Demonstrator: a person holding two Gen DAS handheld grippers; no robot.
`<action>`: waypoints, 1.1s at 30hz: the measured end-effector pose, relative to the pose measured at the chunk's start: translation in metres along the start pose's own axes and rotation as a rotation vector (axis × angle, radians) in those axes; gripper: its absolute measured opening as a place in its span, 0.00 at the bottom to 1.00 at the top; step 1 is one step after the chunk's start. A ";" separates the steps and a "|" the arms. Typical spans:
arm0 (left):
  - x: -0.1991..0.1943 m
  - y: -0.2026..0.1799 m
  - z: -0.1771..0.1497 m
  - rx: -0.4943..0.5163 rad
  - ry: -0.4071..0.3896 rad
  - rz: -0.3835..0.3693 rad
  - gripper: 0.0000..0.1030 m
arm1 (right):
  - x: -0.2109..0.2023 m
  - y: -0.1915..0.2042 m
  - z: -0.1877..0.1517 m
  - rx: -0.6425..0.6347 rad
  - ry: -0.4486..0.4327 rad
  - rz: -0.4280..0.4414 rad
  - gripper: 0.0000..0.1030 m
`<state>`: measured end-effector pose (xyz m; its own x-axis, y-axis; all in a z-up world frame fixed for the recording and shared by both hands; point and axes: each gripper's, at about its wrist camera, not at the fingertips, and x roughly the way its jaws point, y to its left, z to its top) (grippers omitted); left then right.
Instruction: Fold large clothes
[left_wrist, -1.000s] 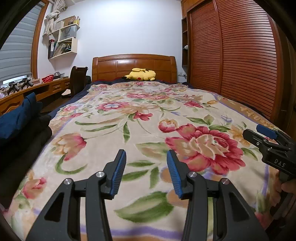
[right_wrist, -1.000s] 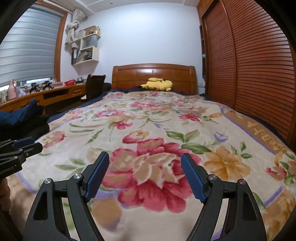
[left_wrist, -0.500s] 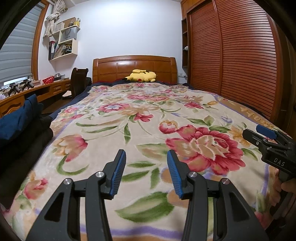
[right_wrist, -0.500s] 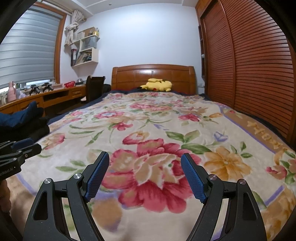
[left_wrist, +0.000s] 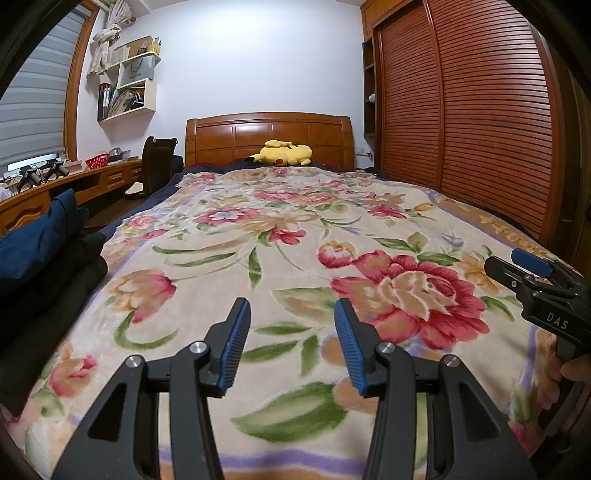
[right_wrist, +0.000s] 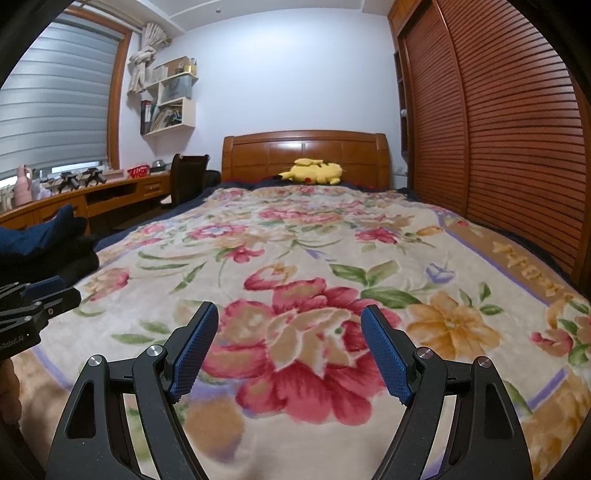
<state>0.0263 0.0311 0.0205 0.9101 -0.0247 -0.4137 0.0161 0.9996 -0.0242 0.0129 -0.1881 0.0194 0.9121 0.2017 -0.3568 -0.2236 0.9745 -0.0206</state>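
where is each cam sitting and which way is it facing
Left wrist: rides the left gripper at the foot of the bed, looking along the floral blanket to the headboard; its open, empty jaws show, with the right gripper at the right edge.
Right wrist: rides the right gripper, facing the same way; its wider open jaws show, left gripper at the left edge.
Shared: blanket, headboard, yellow plush toy, slatted wardrobe doors.

We see dark navy and black clothes (left_wrist: 40, 254) heaped at the bed's left edge, bunched and unfolded, beside the floral blanket (left_wrist: 295, 258)
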 end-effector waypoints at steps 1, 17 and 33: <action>0.000 0.000 0.001 0.000 0.000 0.000 0.45 | 0.000 0.000 0.000 0.000 0.000 0.001 0.79; -0.001 0.001 0.001 0.000 -0.003 0.000 0.47 | 0.000 0.000 -0.001 0.001 -0.001 0.000 0.79; -0.001 0.001 0.000 0.000 -0.004 0.001 0.48 | 0.001 -0.001 -0.001 0.001 -0.002 0.000 0.79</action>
<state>0.0257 0.0320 0.0209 0.9119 -0.0240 -0.4098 0.0157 0.9996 -0.0237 0.0133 -0.1887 0.0179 0.9129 0.2018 -0.3548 -0.2230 0.9746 -0.0195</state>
